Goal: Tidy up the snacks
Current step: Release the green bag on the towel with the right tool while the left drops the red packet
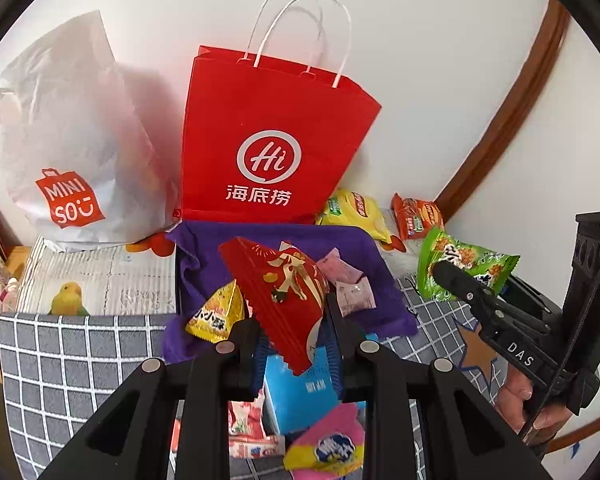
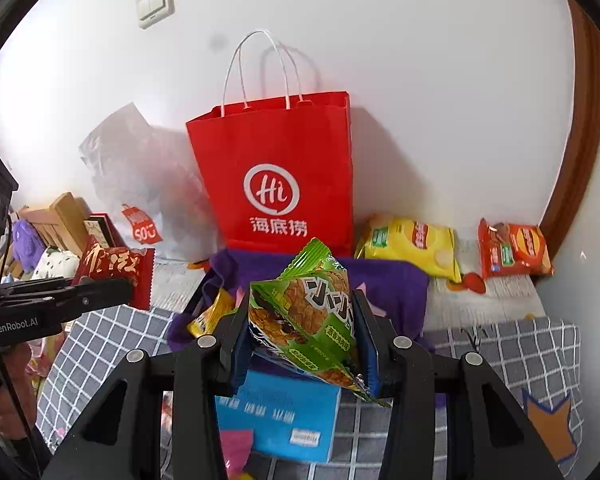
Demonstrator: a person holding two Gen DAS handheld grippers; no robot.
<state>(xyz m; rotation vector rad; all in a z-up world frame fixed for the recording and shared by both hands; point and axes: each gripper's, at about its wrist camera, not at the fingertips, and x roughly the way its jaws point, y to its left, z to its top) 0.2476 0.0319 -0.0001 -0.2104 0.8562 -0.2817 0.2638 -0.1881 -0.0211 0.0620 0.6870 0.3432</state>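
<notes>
My left gripper (image 1: 294, 344) is shut on a flat red packet (image 1: 284, 292) with gold print, held above the purple cloth (image 1: 364, 248). My right gripper (image 2: 304, 356) is shut on a green snack bag (image 2: 308, 312), also lifted over the cloth. Each gripper shows in the other's view: the right one with its green bag (image 1: 464, 264) at the right, the left one with its red packet (image 2: 116, 268) at the left. A tall red paper bag (image 1: 276, 148) with white handles stands against the wall behind the cloth. A yellow triangular snack (image 1: 216, 316) and pink sachets (image 1: 348, 280) lie on the cloth.
A white plastic store bag (image 1: 68, 140) leans left of the red bag. A yellow chip bag (image 2: 416, 244) and an orange biscuit pack (image 2: 516, 252) lie at the back right. A blue box (image 2: 280, 416) and pink-yellow packets (image 1: 328, 444) sit on the grey checked cover below me. A wooden frame (image 2: 584, 160) curves at right.
</notes>
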